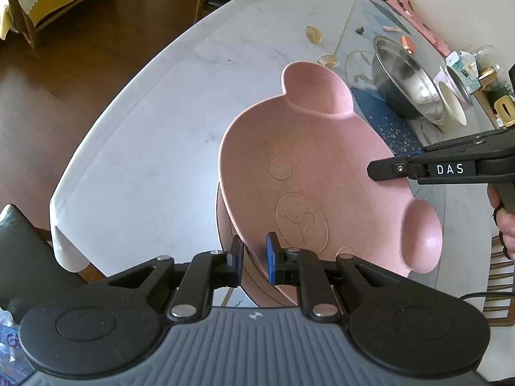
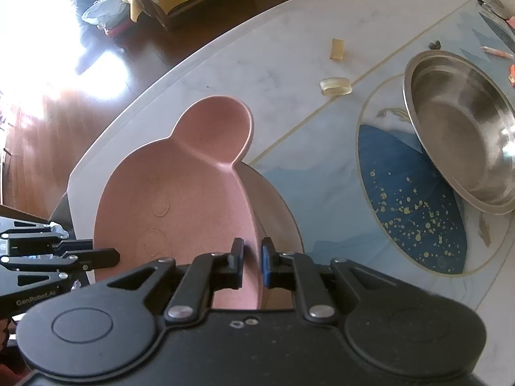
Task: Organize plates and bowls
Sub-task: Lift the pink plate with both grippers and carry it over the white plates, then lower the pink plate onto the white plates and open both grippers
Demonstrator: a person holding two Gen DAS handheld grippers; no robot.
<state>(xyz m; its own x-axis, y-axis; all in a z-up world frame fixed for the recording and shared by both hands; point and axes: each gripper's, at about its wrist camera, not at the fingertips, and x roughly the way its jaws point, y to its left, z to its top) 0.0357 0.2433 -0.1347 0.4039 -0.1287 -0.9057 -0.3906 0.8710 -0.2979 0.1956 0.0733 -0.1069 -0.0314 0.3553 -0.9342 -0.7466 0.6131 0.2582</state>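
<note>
A pink bear-shaped plate (image 1: 309,173) with two round ears is held tilted above the marble table (image 1: 154,135). My left gripper (image 1: 255,257) is shut on its near rim. My right gripper (image 2: 252,262) is shut on the opposite rim of the same plate (image 2: 180,199); it also shows in the left wrist view (image 1: 383,165). A second pink dish (image 2: 276,206) lies under the plate, mostly hidden. A steel bowl (image 2: 463,135) stands on the table to the right, also in the left wrist view (image 1: 405,83).
A blue oval mat (image 2: 415,212) with gold specks lies under the steel bowl. Two small yellowish pieces (image 2: 334,85) lie on the marble. A cream dish (image 1: 454,103) and clutter stand at the far right. The table edge (image 1: 83,148) drops to dark wood floor.
</note>
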